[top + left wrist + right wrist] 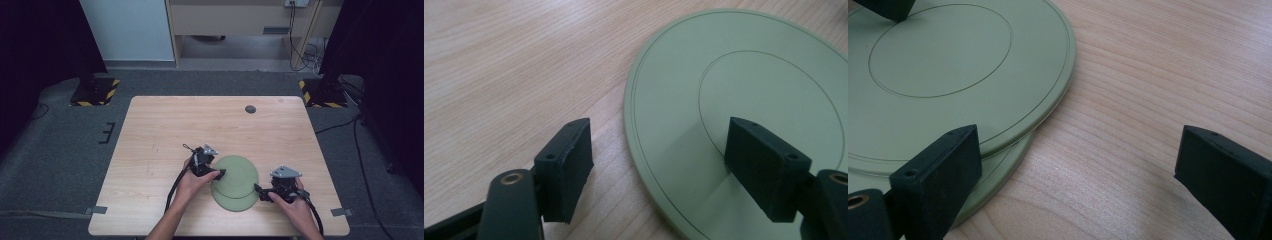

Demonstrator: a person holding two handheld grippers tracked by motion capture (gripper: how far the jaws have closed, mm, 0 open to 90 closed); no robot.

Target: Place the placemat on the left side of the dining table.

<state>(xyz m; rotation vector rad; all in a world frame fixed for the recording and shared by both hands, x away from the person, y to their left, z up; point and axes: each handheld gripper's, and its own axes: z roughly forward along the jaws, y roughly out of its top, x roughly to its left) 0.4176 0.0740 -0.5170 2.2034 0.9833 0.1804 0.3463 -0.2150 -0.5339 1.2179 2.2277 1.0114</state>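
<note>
Straddling the upper green plate's [235,172] rim at lower centre of the counter [165,130], my left tongs [659,165] are spread; right tongs [1073,185] spread beside the lower plate [998,172]. Closing unevenly could slide the stack.

Your three cameras, one far and two close

The high view looks forward and down over your whole worktop [165,130]; each gripper view skims low along its jaws, and all three share the stacked green plates [235,182].
</note>
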